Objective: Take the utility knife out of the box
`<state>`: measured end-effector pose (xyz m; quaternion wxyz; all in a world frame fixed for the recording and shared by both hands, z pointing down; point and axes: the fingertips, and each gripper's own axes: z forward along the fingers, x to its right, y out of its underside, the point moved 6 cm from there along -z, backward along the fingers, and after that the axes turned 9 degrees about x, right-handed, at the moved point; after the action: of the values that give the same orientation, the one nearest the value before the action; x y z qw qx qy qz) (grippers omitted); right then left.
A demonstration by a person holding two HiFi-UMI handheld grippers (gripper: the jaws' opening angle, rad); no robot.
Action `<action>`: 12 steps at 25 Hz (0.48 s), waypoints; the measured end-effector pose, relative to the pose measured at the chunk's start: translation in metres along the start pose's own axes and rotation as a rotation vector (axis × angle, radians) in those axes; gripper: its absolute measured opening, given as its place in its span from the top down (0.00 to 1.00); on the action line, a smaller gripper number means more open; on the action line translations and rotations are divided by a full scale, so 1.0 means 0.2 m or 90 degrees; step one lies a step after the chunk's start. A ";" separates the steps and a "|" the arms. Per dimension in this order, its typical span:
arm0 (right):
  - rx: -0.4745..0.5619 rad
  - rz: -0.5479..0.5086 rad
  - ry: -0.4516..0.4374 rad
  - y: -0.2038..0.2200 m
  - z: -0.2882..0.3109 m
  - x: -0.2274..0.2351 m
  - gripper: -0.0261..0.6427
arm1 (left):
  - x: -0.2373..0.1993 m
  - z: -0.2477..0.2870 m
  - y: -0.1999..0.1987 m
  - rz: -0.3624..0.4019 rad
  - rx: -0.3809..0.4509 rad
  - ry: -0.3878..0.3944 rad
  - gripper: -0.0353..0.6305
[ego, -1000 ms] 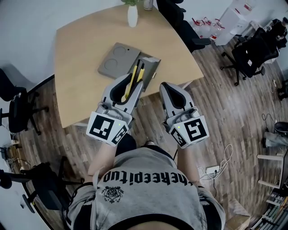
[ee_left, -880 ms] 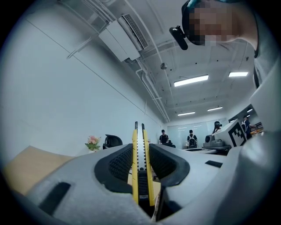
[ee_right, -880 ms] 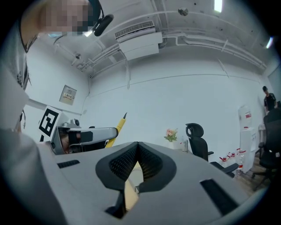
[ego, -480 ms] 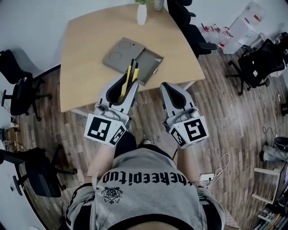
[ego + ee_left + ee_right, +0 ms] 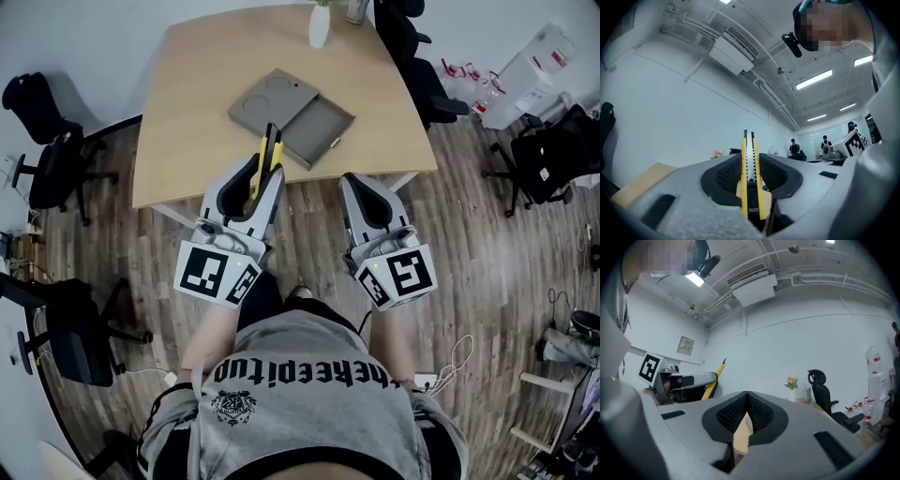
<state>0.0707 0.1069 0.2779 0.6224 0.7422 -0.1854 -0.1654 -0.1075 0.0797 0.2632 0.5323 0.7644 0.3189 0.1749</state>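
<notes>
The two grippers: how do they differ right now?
The left gripper is clamped on a yellow utility knife; the right gripper is closed on nothing. The left gripper's jaws stand apart around the knife; the right gripper's jaws meet. Both are grey and point toward the table.

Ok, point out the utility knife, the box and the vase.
utility knife [image 5: 750, 173]: left gripper view, middle of its body.
box [image 5: 319, 128]: head view, bare floor of its open half.
vase [image 5: 320, 28]: head view, white body.

Yellow-and-black utility knife [image 5: 266, 155]; grey box [image 5: 323, 134]; tan table [image 5: 202, 112].
</notes>
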 end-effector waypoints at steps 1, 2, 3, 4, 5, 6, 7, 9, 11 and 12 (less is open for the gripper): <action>0.000 0.001 -0.004 0.00 0.00 0.00 0.95 | 0.00 -0.01 0.00 0.002 0.001 -0.005 0.76; -0.001 0.003 -0.007 0.01 -0.01 -0.01 0.95 | 0.00 -0.02 0.00 0.003 0.001 -0.009 0.76; -0.001 0.004 -0.010 0.01 -0.01 -0.01 0.95 | 0.01 -0.03 0.00 0.004 0.002 -0.012 0.76; -0.002 0.005 -0.011 0.01 -0.01 -0.02 0.95 | 0.01 -0.04 0.00 0.005 0.002 -0.015 0.76; -0.003 0.006 -0.013 0.02 -0.01 -0.02 0.95 | 0.01 -0.04 -0.01 0.006 0.002 -0.018 0.76; -0.003 0.006 -0.013 0.02 -0.01 -0.02 0.95 | 0.00 -0.05 -0.01 0.007 0.003 -0.020 0.76; -0.003 0.007 -0.014 0.02 -0.01 -0.03 0.95 | 0.00 -0.05 -0.01 0.007 0.004 -0.022 0.76; -0.002 0.006 -0.015 0.02 0.00 -0.03 0.95 | -0.01 -0.06 -0.02 0.009 0.007 -0.024 0.76; -0.001 0.005 -0.014 0.02 0.00 -0.03 0.95 | -0.01 -0.06 -0.03 0.010 0.010 -0.025 0.76; 0.000 0.004 -0.013 0.02 0.00 -0.03 0.95 | -0.02 -0.06 -0.03 0.011 0.012 -0.024 0.76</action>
<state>0.0650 0.1094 0.2810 0.6209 0.7400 -0.1940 -0.1712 -0.1187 0.0873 0.2631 0.5296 0.7753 0.3037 0.1617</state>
